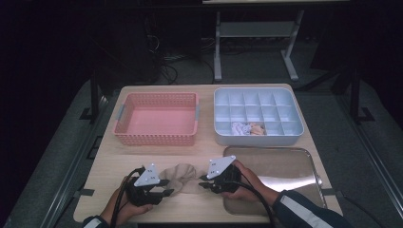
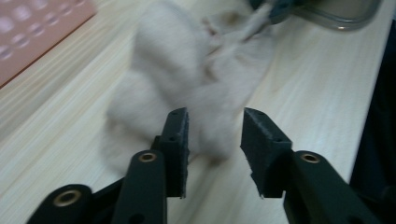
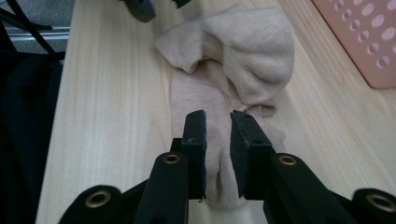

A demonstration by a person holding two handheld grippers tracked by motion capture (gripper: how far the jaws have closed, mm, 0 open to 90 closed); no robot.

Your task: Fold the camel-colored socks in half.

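The wooden table (image 1: 109, 164) carries everything. At its far side, left, sits the pink basket (image 1: 124, 129) with perforated walls; I see nothing lying on its floor. Beside it, to the right, stands the pale blue divider box (image 1: 294, 128), split into many small cells. In its front row, two middle cells hold bundled cloth: one whitish bundle (image 1: 240, 127) and one orange-tinted bundle (image 1: 257, 128) next to it. The other cells look bare from the high view. Nearer to me, on the right, lies the shiny metal tray (image 1: 285, 166), and my right hand rests partly over its left edge.

Between my two hands, on the bare wood in front of the basket, lies the beige sock (image 3: 243, 51), crumpled and folded over on itself at one end.

My right gripper (image 3: 218, 154) sits low over one end of the sock; its jaws stand narrowly apart with a ridge of the fabric bunched up between them. Whether the pads already press the cloth, I cannot tell.

My left gripper (image 2: 215, 149) comes at the sock's other end. Its jaws are spread, with the blurred edge of the sock showing in the gap and neither pad clearly against it.
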